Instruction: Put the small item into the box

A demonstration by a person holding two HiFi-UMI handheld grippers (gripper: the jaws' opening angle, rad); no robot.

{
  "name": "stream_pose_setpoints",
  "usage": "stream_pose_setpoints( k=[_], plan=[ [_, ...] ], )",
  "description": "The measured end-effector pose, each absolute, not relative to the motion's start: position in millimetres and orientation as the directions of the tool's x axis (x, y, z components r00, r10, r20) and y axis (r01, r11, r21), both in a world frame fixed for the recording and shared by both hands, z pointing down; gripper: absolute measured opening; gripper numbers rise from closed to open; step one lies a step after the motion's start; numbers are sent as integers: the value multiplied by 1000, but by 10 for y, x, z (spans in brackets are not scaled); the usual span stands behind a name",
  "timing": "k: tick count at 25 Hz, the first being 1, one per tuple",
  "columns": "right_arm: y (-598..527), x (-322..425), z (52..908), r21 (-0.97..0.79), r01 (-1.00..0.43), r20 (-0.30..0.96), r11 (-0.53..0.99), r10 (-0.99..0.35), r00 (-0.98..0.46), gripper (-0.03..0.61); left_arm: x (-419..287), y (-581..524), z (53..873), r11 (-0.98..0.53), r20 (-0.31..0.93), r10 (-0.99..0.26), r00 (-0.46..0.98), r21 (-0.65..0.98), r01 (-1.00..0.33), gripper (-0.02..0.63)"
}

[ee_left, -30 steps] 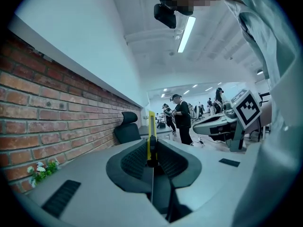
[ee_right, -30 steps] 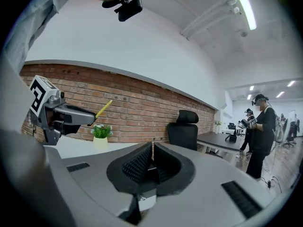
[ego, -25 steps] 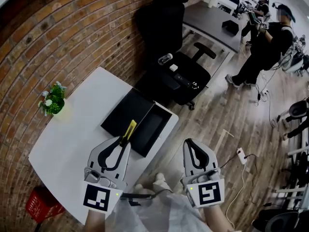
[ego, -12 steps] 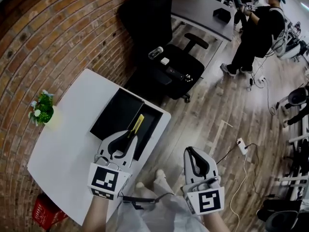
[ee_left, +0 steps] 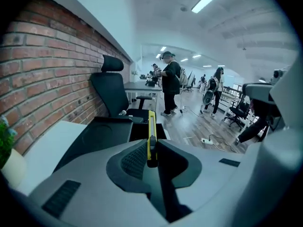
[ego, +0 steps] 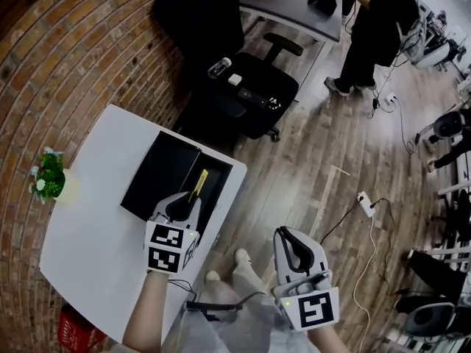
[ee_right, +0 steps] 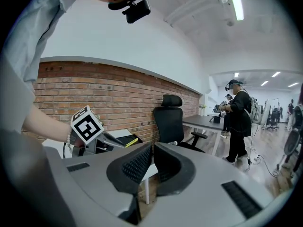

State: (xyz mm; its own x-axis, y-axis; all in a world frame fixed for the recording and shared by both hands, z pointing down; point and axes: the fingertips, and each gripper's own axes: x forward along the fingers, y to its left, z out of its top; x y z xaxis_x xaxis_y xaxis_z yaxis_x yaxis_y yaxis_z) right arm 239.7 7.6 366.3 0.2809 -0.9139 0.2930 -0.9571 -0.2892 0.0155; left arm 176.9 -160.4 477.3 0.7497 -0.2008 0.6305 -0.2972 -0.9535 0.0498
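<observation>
Two claws show in the head view. The left gripper [ego: 192,199] pinches the small yellow item [ego: 199,184] over the open black box [ego: 218,176].

Left gripper view: the item sticks out past the jaws, pointing over the box.

Right gripper view: the right gripper [ee_right: 152,157] is pressed together with nothing in it.

Left tool [ee_left: 152,149] jaws clamped on yellow utility knife [ee_left: 151,126], blade end pointing forward. Open black box [ee_left: 102,136] just ahead on white surface [ee_left: 49,143]. Brick wall [ee_left: 42,79] left, black office chair [ee_left: 110,86] behind box.
</observation>
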Motion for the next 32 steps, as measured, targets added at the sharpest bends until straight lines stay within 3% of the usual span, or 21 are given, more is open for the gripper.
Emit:
stream_pose_setpoints(
  k=[16, 24, 32],
  plan=[
    [146, 2494, 3774, -37, -941, 285, -338, -906, 314, 48, 1957, -1592, 5659, -945, 864, -147, 481, 21, -326, 77],
    [235, 2539, 3785, -40, -932, 288, -359, -898, 334, 48, 1945, -1511, 5716, -925, 877, -83, 473, 109, -364, 78],
    [185, 2428, 3739, -20, -947, 292, -322, -908, 302, 48, 1873, -1579, 5439, -912, 824, -143, 548, 106, -397, 83]
  ],
)
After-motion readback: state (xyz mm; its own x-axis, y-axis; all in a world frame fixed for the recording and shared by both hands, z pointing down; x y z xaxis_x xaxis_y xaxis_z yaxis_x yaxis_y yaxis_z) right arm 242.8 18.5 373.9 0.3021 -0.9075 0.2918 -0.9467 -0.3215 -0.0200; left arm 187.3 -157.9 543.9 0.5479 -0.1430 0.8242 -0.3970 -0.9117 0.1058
